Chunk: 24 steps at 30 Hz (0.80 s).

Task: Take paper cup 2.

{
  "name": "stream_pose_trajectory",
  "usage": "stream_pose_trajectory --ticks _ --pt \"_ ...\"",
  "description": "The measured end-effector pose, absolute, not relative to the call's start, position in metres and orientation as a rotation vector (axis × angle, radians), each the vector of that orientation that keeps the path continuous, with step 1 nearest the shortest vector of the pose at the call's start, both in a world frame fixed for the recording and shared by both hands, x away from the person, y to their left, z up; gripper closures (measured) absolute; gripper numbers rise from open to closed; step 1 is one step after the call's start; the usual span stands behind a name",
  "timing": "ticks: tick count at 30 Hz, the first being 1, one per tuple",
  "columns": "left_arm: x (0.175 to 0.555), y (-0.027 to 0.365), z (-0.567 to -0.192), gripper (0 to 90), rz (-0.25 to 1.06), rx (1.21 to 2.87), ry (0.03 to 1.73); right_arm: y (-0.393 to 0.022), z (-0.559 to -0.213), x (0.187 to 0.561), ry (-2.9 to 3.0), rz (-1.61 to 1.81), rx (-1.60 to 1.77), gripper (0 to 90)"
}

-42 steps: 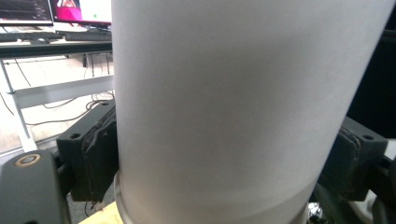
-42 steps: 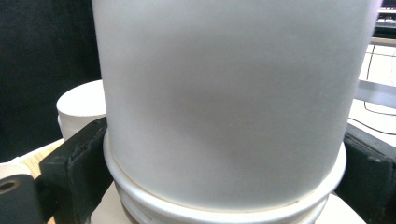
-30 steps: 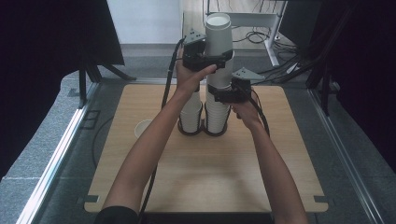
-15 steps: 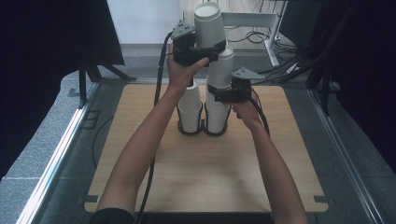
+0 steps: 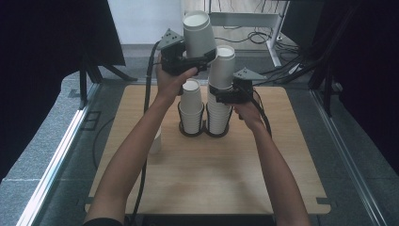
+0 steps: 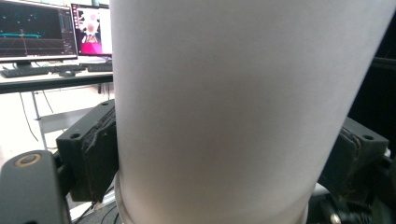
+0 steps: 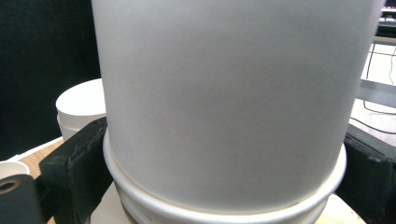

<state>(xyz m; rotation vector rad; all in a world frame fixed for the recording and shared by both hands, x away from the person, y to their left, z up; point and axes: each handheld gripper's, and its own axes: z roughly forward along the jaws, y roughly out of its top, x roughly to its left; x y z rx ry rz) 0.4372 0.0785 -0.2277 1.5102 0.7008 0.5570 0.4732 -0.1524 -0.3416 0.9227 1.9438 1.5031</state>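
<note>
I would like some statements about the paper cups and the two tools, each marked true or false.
1. The left tool holds one white cup in the air, above the stacks. True.
2. The lifted cup is upright with its mouth facing up. False: it is upside down and tilted, its closed base on top.
3. The right tool grips the right stack of cups. True.
4. The two stacks lie flat on the wooden table. False: they stand upright in a black double-ring holder.
5. The left stack is taller than the right one. False: the right stack rises higher.
</note>
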Motion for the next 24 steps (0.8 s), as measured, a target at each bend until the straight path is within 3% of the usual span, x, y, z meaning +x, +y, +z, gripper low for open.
stream_pose_trajectory --ticks 24 --pt "0.413 0.094 -0.263 12.9 0.533 1.541 0.679 -0.151 -0.340 0.472 1.951 1.477 0.930 3.8"
